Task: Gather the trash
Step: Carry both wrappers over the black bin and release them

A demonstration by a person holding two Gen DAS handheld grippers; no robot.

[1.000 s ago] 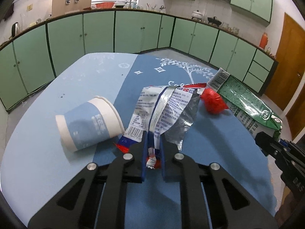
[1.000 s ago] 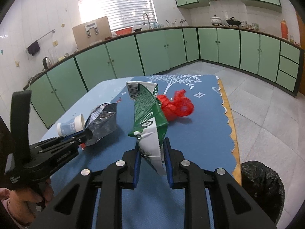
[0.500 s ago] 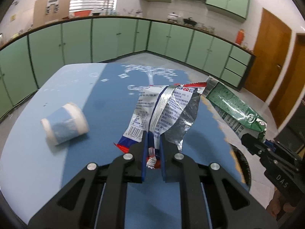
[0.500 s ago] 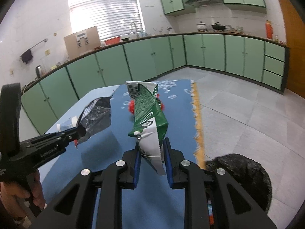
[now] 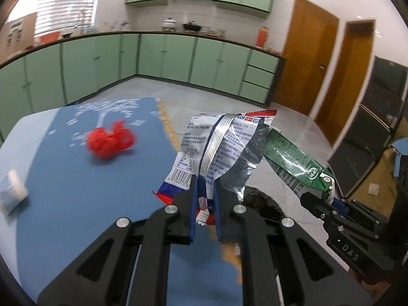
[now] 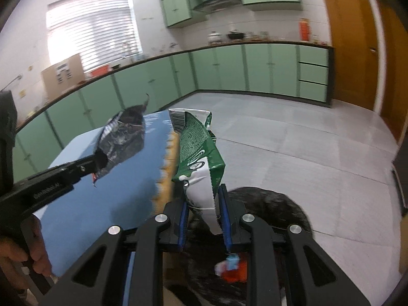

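Between the blue pads of my left gripper (image 5: 205,199) sits the bottom seam of a crumpled silver foil snack wrapper with white, blue and red print (image 5: 221,145); the jaws are nearly closed and pinch it, and the rest of the wrapper stands up and fans out above my fingertips, off the table. My right gripper (image 6: 204,209) is a little wider but likewise clamped, its pads pressing the white lower end of a green and white foil snack bag (image 6: 197,153) that rises upright out of the jaws. Seen from the left camera, that green bag leans out just behind and to the right of my silver wrapper, their edges overlapping in view; whether they touch I cannot tell.

Both pieces hang past the scalloped yellow edge of the blue tablecloth (image 6: 102,204). Beneath my right gripper gapes a bin lined with a black plastic bag (image 6: 280,204), with some red and blue scraps inside it. On the cloth lies a crumpled red plastic wad (image 5: 109,140), well apart from my fingers, and at the far left edge a blurred blue and white paper cup (image 5: 12,193) on its side.
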